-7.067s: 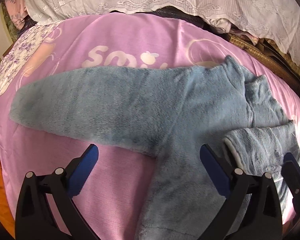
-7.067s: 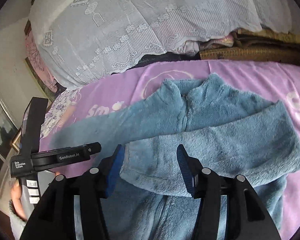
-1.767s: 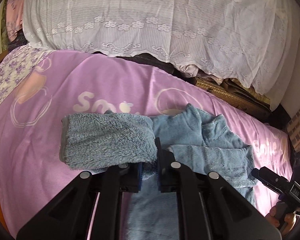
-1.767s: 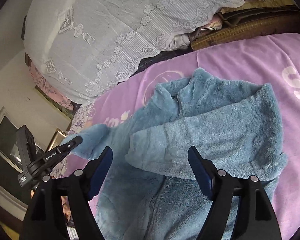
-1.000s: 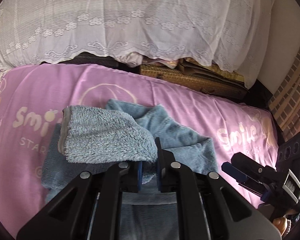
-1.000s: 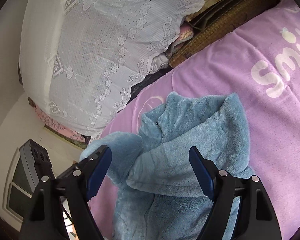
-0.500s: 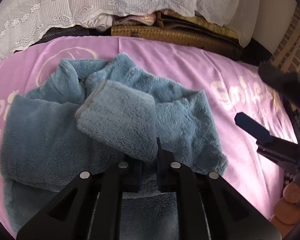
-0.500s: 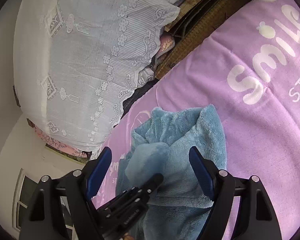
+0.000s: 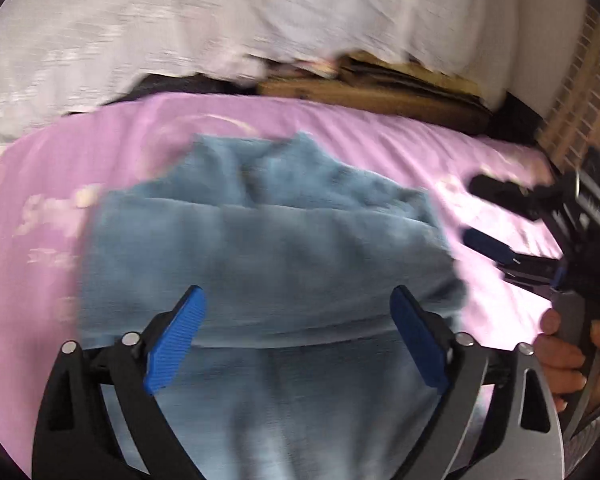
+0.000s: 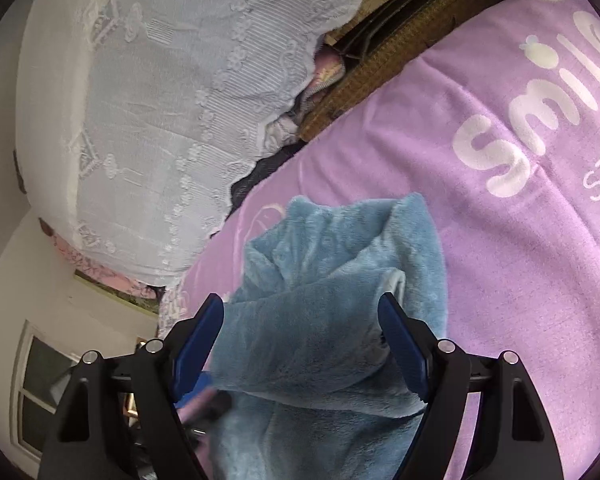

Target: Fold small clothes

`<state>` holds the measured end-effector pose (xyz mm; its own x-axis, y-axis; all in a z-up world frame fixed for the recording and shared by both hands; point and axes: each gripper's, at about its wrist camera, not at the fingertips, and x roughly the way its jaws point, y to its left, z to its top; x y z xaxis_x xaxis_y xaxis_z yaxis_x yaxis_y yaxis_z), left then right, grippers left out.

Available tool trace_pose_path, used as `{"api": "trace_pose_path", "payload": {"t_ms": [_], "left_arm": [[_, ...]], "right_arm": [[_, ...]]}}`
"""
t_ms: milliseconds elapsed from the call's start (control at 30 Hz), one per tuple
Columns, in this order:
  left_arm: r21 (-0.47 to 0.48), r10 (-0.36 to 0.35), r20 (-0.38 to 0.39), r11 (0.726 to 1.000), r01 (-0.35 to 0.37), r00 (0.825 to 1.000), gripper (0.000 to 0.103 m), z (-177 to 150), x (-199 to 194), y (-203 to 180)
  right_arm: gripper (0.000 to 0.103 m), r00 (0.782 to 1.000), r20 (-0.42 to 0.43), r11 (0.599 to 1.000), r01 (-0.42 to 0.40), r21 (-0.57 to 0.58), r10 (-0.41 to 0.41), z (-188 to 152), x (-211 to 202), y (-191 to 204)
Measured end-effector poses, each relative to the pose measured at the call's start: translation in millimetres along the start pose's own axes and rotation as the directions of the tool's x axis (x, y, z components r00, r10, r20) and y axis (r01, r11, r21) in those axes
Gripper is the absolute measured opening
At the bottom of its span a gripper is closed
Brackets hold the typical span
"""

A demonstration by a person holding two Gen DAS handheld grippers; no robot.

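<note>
A small blue fleece jacket (image 9: 268, 248) lies on the purple bedsheet (image 9: 380, 136) with both sleeves folded across its chest. My left gripper (image 9: 298, 344) is open and empty just above the jacket's lower body. My right gripper (image 10: 300, 344) is open and empty over the jacket (image 10: 332, 300), near its right side. The right gripper also shows in the left wrist view (image 9: 512, 232), held in a hand beside the jacket's right edge. The left wrist view is blurred by motion.
A white lace cover (image 10: 172, 92) drapes bedding at the back of the bed. A woven mat edge (image 10: 400, 48) lies behind the sheet. A window (image 10: 48, 392) is at the far left. White "smile" lettering (image 10: 540, 120) marks the sheet to the right of the jacket.
My left gripper carried the left sleeve across the jacket, let it go and opened; the sleeve now lies over the chest. The right gripper stayed open to the jacket's right.
</note>
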<state>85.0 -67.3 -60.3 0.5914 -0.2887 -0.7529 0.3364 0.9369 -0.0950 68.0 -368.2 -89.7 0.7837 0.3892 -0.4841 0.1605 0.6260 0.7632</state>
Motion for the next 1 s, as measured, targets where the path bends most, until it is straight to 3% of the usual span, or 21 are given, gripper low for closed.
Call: {"api": "trace_pose_path", "payload": {"t_ms": [67, 200, 400, 467, 533, 600, 667, 800, 867, 933, 1000], "left_arm": [[-0.039, 0.064, 0.004, 0.997, -0.064, 0.998, 0.092, 1, -4, 24], [-0.129, 0.162, -0.008, 0.978, -0.161, 0.987, 0.092, 3, -7, 75], [-0.194, 0.236, -0.068, 0.950, -0.245, 0.969, 0.092, 2, 16, 122], [-0.198, 0.258, -0.107, 0.941, -0.274, 0.960, 0.092, -6, 29, 132], [-0.229, 0.240, -0.143, 0.936, -0.268, 0.960, 0.092, -16, 42, 144], [-0.274, 0.192, -0.158, 0.934, -0.230, 0.969, 0.092, -24, 48, 153], [-0.295, 0.165, -0.151, 0.934, -0.204, 0.975, 0.093, -25, 45, 158], [-0.286, 0.174, -0.104, 0.938, -0.197, 0.979, 0.093, -22, 32, 159], [-0.256, 0.213, -0.144, 0.935, -0.244, 0.966, 0.096, -22, 42, 158], [-0.252, 0.203, -0.206, 0.934, -0.252, 0.957, 0.098, -27, 59, 160], [-0.279, 0.184, -0.207, 0.930, -0.239, 0.961, 0.099, -28, 58, 166]], "right_arm": [[0.078, 0.999, 0.008, 0.999, 0.032, 0.006, -0.032, 1, 0, -6], [0.053, 0.997, 0.000, 0.997, 0.073, 0.004, -0.073, -2, 1, -14], [0.050, 0.985, -0.048, 0.986, 0.165, -0.008, -0.165, -16, 20, -26], [0.044, 0.981, -0.045, 0.981, 0.186, -0.050, -0.188, -20, 27, -22], [0.028, 0.974, -0.027, 0.968, 0.219, -0.124, -0.224, -23, 33, -12], [0.009, 0.981, -0.014, 0.967, 0.188, -0.171, -0.193, -26, 36, -5], [0.009, 0.984, 0.043, 0.964, 0.176, -0.198, -0.171, -26, 30, 4], [0.009, 0.966, 0.158, 0.934, 0.242, -0.263, -0.205, -21, 12, 21], [0.009, 0.959, 0.132, 0.932, 0.276, -0.236, -0.250, -16, 19, 7], [0.010, 0.960, 0.037, 0.941, 0.281, -0.189, -0.279, -16, 37, -18], [0.009, 0.966, 0.007, 0.956, 0.255, -0.143, -0.257, -16, 43, -32]]}}
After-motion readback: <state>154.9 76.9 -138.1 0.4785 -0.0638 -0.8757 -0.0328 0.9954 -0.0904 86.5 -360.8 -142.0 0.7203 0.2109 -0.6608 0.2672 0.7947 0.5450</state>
